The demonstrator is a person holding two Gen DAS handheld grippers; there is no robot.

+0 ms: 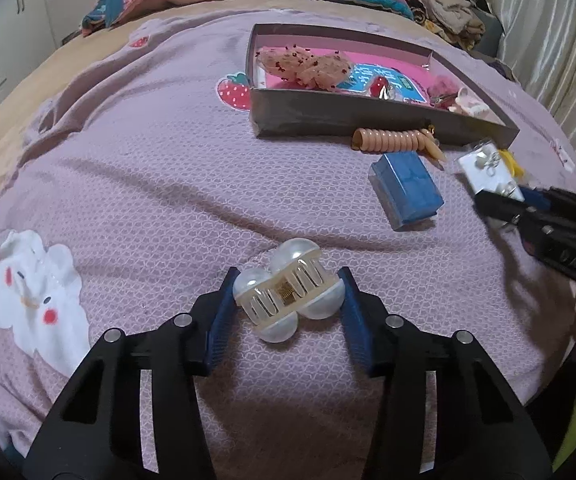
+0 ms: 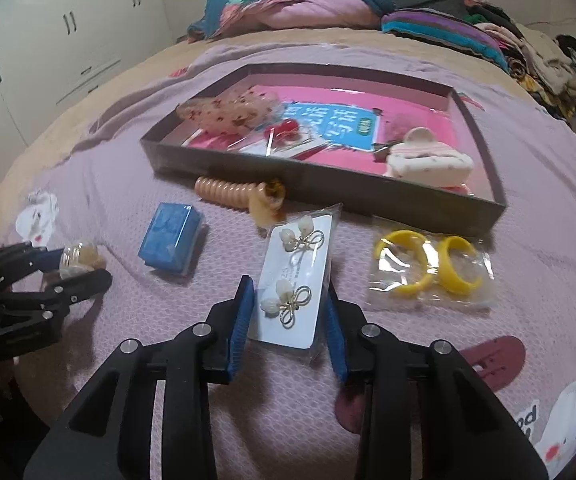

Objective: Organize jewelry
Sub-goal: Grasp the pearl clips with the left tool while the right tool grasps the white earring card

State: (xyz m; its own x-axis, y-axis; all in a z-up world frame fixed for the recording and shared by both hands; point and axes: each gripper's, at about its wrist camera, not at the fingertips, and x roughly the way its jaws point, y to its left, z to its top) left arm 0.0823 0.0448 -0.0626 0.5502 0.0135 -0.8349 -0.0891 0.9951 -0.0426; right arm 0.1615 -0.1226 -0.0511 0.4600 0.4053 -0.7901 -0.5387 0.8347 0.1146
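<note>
Already partway. Left wrist view: left gripper (image 1: pixel 288 300) fingers (image 1: pixel 224 312) press both sides of a pearly hair claw clip (image 1: pixel 288 296) lying on the bed cover (image 1: pixel 128 160). Tray (image 1: pixel 367 120) beyond holds a scrunchie (image 1: pixel 303 66) and clips. Blue box (image 1: pixel 405 188) and coil hair tie (image 1: pixel 387 140) remain outside.

Right wrist view: right gripper (image 2: pixel 289 320) fingers straddle the earring card (image 2: pixel 293 280); contact uncertain. Bagged yellow hoops (image 2: pixel 427 268) lie beside, unsorted, near the tray wall.
</note>
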